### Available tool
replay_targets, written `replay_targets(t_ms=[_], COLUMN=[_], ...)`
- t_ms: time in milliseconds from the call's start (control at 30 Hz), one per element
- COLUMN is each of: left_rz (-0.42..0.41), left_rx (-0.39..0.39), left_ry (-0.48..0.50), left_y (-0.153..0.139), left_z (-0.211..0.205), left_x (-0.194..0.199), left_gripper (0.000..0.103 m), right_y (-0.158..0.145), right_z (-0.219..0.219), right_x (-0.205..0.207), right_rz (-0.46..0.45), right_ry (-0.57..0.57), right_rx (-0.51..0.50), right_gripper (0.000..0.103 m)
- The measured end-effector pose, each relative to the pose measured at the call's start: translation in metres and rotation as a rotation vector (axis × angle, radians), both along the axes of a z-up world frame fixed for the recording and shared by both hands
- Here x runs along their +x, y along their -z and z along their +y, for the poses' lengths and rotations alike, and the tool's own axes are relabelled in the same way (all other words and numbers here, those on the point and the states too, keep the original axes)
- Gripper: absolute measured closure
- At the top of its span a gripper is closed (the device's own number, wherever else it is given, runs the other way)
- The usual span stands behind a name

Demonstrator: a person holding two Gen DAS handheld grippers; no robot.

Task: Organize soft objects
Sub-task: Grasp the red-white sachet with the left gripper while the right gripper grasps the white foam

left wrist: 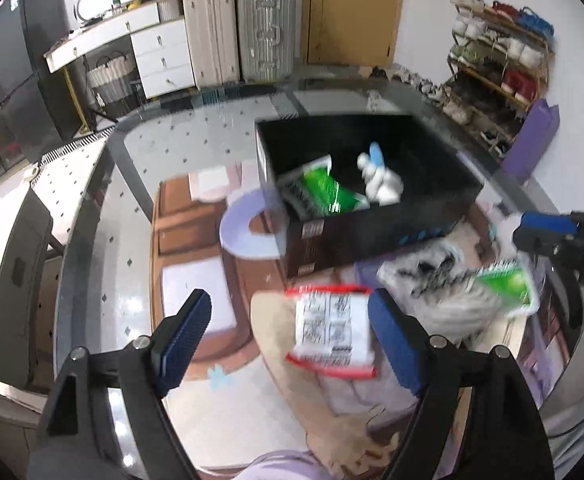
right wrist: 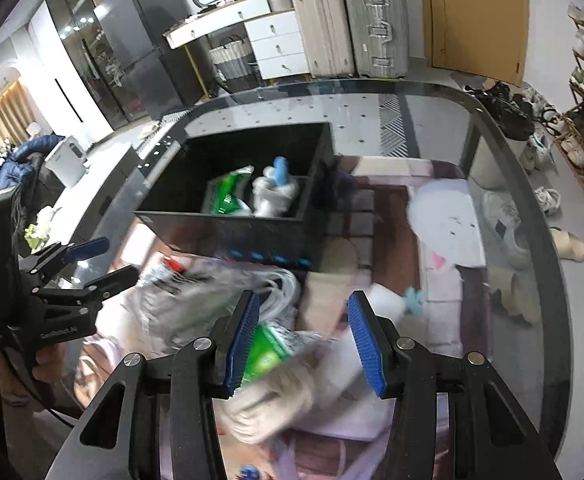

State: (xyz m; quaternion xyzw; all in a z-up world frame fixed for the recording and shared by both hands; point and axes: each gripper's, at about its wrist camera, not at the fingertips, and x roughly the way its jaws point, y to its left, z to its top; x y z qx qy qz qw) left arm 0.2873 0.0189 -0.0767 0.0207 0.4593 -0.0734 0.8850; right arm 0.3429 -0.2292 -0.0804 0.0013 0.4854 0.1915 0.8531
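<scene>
Both tools over the pile by the black box (left wrist: 372,216)

My left tool (left wrist: 287,336) gapes wide above a red-edged packet (left wrist: 334,334); my right tool (right wrist: 304,338) stands half-open, empty, above a green packet (right wrist: 265,354).

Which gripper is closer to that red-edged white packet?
Left. The left gripper has the red-edged white packet between its open fingers; the right gripper hovers over a green packet nearby.

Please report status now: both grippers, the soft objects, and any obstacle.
Left gripper open over red packet. Right gripper open, green packet between. Box holds two items. Nothing blocking.
</scene>
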Motion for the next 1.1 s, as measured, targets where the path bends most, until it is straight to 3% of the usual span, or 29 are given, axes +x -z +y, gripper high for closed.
replay_targets(t_ms=[233,433,633,767,933,1100], left_rz=[0.066,0.071,0.057,0.079,0.115,0.118], left_rx=[0.008,-0.028,0.023,0.01,0.01,0.04], left_ry=[0.022,0.021,0.05,0.051,0.087,0.079], left_y=[0.029,0.028,0.029,0.032,0.037,0.036], left_z=[-0.003,-0.007,-0.019,-0.02,-0.025,-0.023], left_x=[-0.001,0.003,0.003,0.007,0.008,0.006], left_gripper=[0.022,0.022,0.022,0.022,0.056,0.06], right_y=[0.018,0.018,0.019,0.03,0.044,0.047], right_z=[-0.02,-0.03,-0.037,-0.032,-0.028,-0.019], right_x=[0.013,0.02,0.02,0.024,0.028,0.024], right_rz=[0.049,0.062,0.068,0.08,0.115,0.103], right_ry=[0.067,0.101,0.109,0.087,0.067,0.028], right_rx=[-0.015,0.004,0.007,-0.032,-0.044,-0.083], right_gripper=[0.055,0.055,0.055,0.055,0.055,0.057])
